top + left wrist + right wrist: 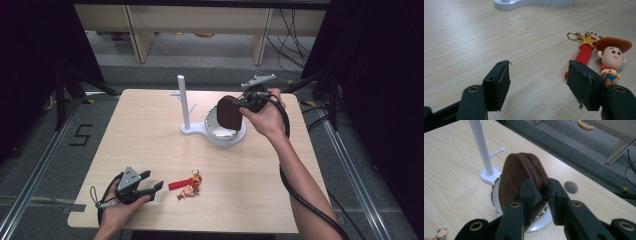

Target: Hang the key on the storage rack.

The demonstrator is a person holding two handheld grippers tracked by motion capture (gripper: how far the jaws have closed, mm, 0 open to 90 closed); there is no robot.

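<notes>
I hold my right gripper (540, 192) clamped on the brown zip pouch (516, 177) over the white stand's dish (226, 134), while my left gripper (539, 82) gapes beside the cowboy keychain (610, 57) on the tabletop (150, 145).

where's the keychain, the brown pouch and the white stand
keychain (612, 56): left gripper view, on the figure's face
brown pouch (511, 178): right gripper view, on its leather side
white stand (183, 100): high view, on the upright post
</notes>
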